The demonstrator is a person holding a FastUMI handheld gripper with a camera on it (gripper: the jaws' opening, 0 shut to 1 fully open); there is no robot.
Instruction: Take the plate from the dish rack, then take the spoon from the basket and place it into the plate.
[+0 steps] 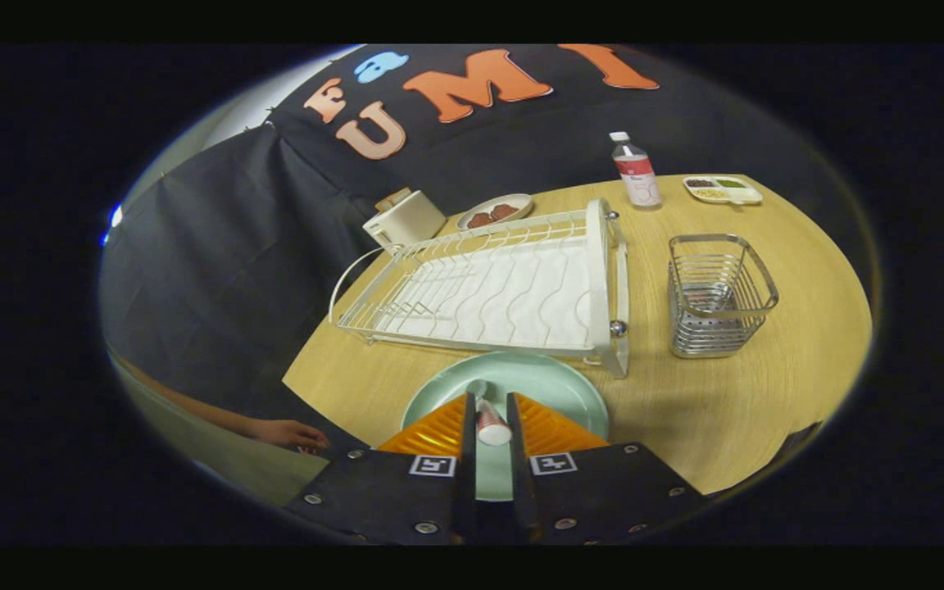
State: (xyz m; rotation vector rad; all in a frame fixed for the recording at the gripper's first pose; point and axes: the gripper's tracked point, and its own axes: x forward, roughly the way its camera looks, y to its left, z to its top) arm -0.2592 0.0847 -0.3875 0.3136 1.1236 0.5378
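Note:
A pale green plate (558, 385) lies flat on the wooden table (726, 410), just in front of the white wire dish rack (505, 287), whose slots are bare. My gripper (490, 414) hangs over the near part of the plate. Between its fingers sits a spoon (491, 424) with a white and red handle end, and its pale green bowl points forward over the plate. Both fingers press on the handle. The metal wire basket (718, 295) stands to the right of the rack.
Behind the rack stand a white toaster (402, 220) and a small plate of brown food (495, 211). A plastic bottle (636, 168) and a white tray of food (722, 188) sit at the table's far side. A person's hand (288, 433) rests left of the table.

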